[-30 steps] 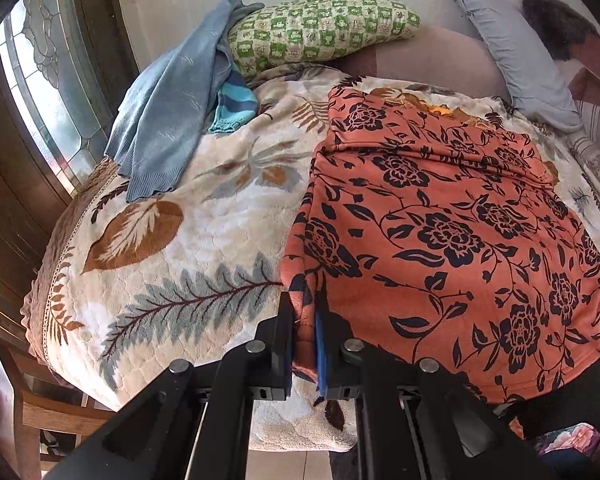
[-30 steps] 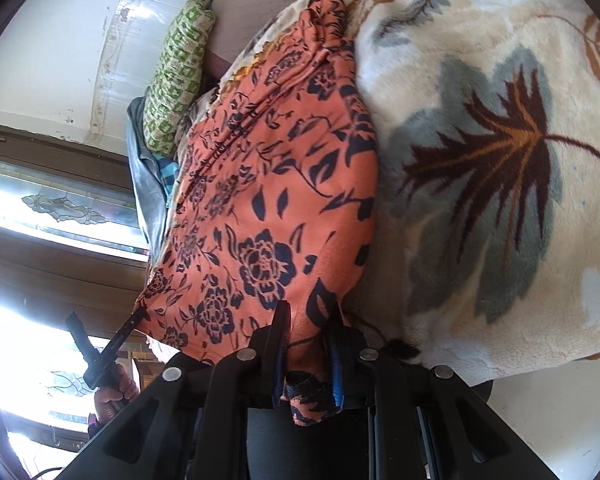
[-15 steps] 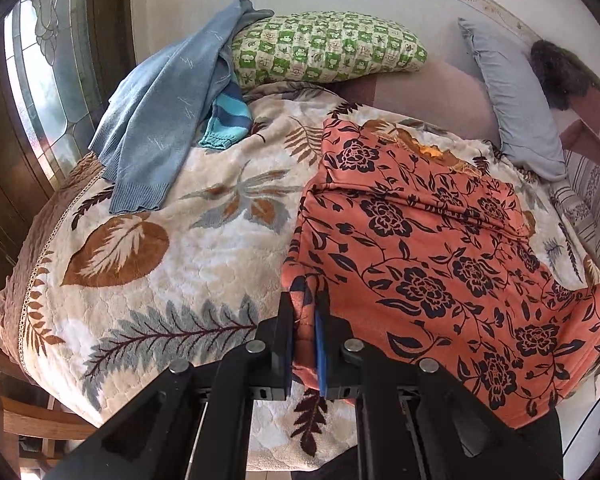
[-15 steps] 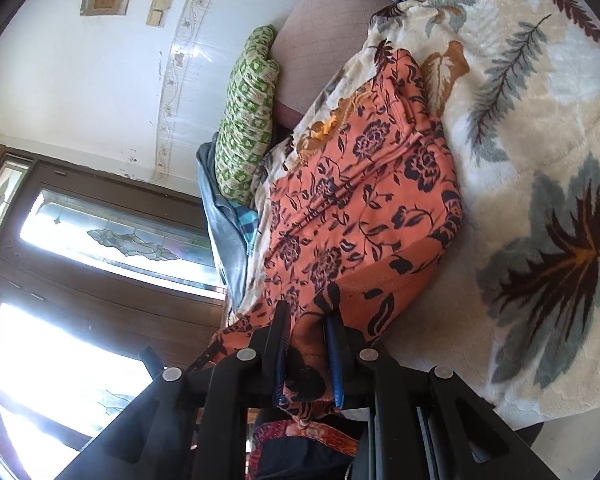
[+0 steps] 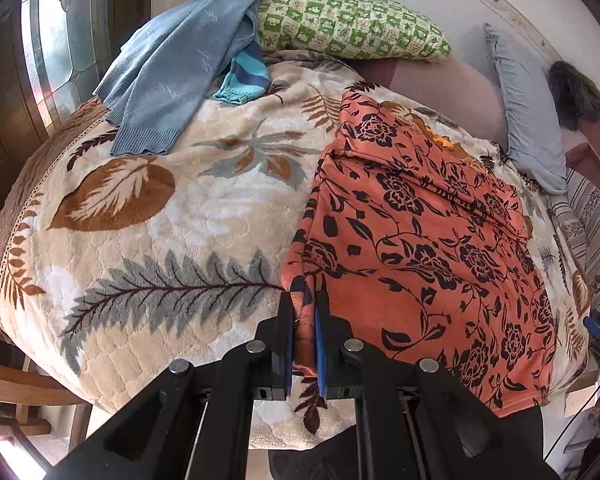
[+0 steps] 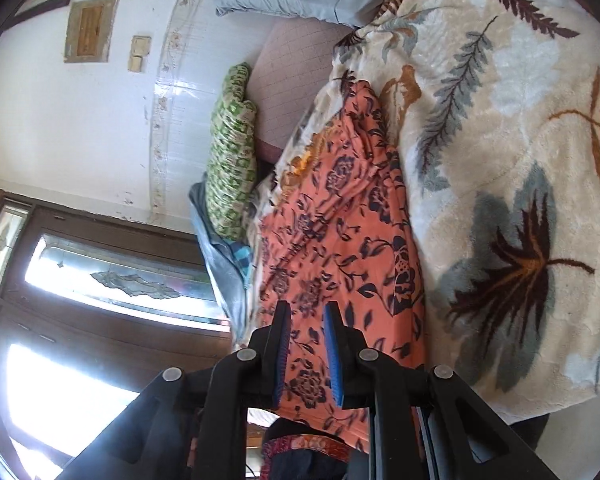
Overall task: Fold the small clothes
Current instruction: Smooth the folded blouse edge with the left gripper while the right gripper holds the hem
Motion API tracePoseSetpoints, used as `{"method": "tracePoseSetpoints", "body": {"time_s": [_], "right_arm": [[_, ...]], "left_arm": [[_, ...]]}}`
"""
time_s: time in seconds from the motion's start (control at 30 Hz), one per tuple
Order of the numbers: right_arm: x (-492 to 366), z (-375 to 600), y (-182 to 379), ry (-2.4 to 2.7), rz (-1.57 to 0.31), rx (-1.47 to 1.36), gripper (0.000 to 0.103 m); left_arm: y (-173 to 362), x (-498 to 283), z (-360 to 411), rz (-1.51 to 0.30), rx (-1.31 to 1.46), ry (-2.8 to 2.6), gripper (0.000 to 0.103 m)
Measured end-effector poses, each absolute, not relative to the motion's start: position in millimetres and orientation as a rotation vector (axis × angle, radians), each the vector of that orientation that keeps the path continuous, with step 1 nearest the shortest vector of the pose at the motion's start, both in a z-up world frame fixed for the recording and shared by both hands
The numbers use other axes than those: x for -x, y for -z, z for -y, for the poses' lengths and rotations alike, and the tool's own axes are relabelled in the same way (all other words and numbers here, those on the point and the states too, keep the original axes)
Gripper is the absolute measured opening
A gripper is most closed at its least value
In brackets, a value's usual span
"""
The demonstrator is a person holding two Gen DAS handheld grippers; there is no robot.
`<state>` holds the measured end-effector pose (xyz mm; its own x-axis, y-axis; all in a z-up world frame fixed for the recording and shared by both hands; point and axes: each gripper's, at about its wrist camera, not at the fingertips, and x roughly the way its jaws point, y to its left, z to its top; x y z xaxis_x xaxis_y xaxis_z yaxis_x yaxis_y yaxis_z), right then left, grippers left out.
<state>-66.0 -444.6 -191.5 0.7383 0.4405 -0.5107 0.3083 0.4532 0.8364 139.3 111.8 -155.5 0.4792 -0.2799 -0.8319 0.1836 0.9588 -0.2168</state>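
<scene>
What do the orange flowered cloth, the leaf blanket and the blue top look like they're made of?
Orange cloth: likely a thin, smooth woven or jersey fabric with a slight sheen; it drapes in soft, fine creases. Leaf blanket: looks like thick plush fleece, with a fuzzy, embossed pile. Blue top: a knit, judging by its ribbed hem; fibre unclear.
</scene>
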Motion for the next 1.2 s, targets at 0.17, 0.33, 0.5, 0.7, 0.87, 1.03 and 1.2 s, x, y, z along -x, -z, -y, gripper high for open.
{"method": "tracePoseSetpoints", "body": {"time_s": [0.17, 0.33, 0.5, 0.7, 0.87, 1.03, 1.2], "right_arm": [[63.7, 429.1, 223.5, -0.084, -0.972, -1.090, 0.025], [70.4, 416.4, 253.6, 0.006, -1.068, -0.983, 0.076], [74.5, 415.4, 276.6, -0.024, -1.094, -1.056, 0.076], [69.2, 394.5, 284.7, -0.096, -1.111, -1.063, 0.061], [63.3, 384.9, 275.7, -0.101, -1.096, -1.034, 0.018], [59.0, 378.7, 247.6, -0.152, -1.047, -1.001, 0.014], [61.9, 388.0, 213.8, -0.209, -0.923, -1.033, 0.014]], "left_arm": [[181.4, -139.7, -117.4, -1.111, 0.103, 0.266, 0.009], [198.3, -141.2, -121.8, -1.157, 0.118, 0.241, 0.014], [212.2, -145.1, -127.8, -1.195, 0.110, 0.212, 0.050], [217.5, -143.5, -136.5, -1.208, 0.167, 0.267, 0.050], [218.0, -139.8, -131.9, -1.213, 0.164, 0.317, 0.017], [210.7, -137.2, -126.6, -1.200, 0.128, 0.335, 0.010], [194.0, -139.5, -141.0, -1.163, 0.202, 0.347, 0.010]]}}
